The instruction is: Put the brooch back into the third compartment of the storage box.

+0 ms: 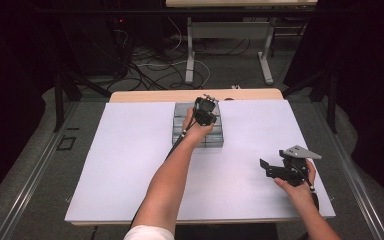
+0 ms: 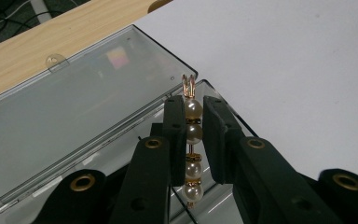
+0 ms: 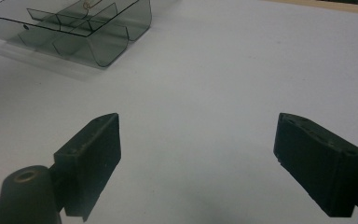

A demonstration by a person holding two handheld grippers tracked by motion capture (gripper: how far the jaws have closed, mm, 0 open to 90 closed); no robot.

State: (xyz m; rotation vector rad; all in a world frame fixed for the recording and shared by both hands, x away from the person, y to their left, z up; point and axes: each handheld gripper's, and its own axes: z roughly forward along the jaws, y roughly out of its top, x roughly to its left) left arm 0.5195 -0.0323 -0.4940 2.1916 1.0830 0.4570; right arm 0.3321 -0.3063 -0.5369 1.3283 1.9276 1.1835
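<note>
A string of pearl beads with a gold clasp is seen clamped upright in the left claw, above a smoky clear compartment box with its lid laid open. In the high view the left claw hangs over the box at the bench's far edge. The right claw, jaws wide apart, is held over bare white bench, well apart from the box.

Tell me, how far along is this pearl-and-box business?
Done, by the look of it: the clear box lies open, its lid folded back, and the pearl clip has been picked up. In hand: the left gripper pinches the clip between its jaws, above the box. Left: probably setting it into a compartment and letting go. The right gripper waits open over the white sheet.
</note>
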